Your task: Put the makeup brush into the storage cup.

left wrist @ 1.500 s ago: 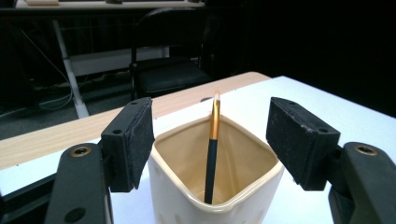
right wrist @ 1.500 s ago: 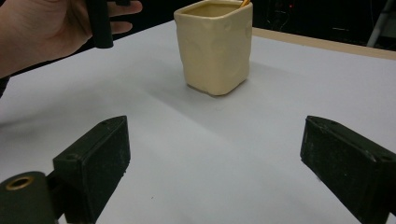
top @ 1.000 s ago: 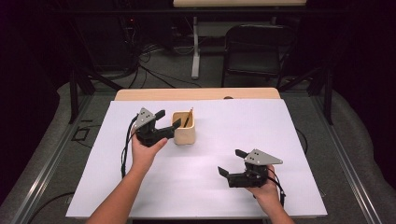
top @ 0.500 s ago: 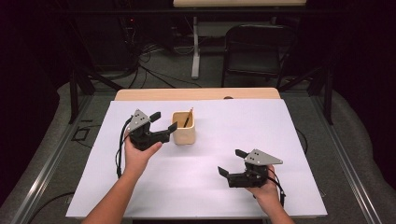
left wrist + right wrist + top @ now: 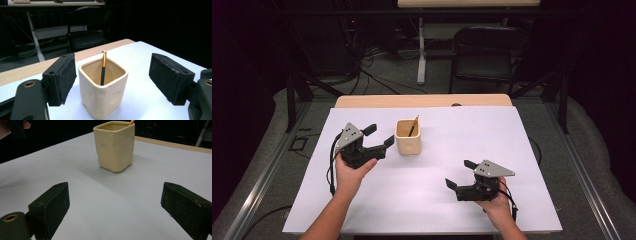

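A cream square cup stands on the white sheet, a little left of centre, with a thin black-and-orange brush leaning inside it. My left gripper is just left of the cup, open, its jaws pointing at it and holding nothing. In the left gripper view the cup and brush sit just beyond the wide-apart jaws of that gripper. My right gripper rests open near the front right, pointing left. In its own view this gripper has bare sheet between its jaws, with the cup farther off.
The white sheet covers most of the wooden table. A black folding chair and a desk leg stand behind the table. Cables lie on the floor at the back left. Metal rails run along both sides of the table.
My left gripper has drawn back leftward and slightly toward the person, away from the cup, still open. The right gripper has stayed where it was.
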Tool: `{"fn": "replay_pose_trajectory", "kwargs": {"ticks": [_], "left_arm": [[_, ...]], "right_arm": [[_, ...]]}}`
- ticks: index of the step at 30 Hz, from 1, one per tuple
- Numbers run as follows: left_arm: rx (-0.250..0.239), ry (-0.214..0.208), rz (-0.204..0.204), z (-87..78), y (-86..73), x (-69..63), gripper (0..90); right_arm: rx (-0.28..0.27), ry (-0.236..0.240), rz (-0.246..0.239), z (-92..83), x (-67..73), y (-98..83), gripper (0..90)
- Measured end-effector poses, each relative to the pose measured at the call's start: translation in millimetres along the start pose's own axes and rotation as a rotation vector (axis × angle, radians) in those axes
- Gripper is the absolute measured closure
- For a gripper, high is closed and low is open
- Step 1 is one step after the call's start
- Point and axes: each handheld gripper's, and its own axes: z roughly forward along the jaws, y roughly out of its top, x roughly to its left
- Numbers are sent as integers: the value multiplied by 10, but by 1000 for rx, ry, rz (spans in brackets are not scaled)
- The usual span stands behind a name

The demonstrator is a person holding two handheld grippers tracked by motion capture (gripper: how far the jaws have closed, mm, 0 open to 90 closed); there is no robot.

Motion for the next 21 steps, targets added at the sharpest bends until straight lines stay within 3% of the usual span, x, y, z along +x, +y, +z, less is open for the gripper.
{"fn": "replay_pose_trajectory", "kwargs": {"ticks": [10,21], "left_arm": [[10,27,3,-182,-76,32,220],[15,57,7,-416,-265,52,220]], "right_arm": [[-1,-1,-1,1,6,0,80],[-3,-3,1,-6,6,2,80]]}}
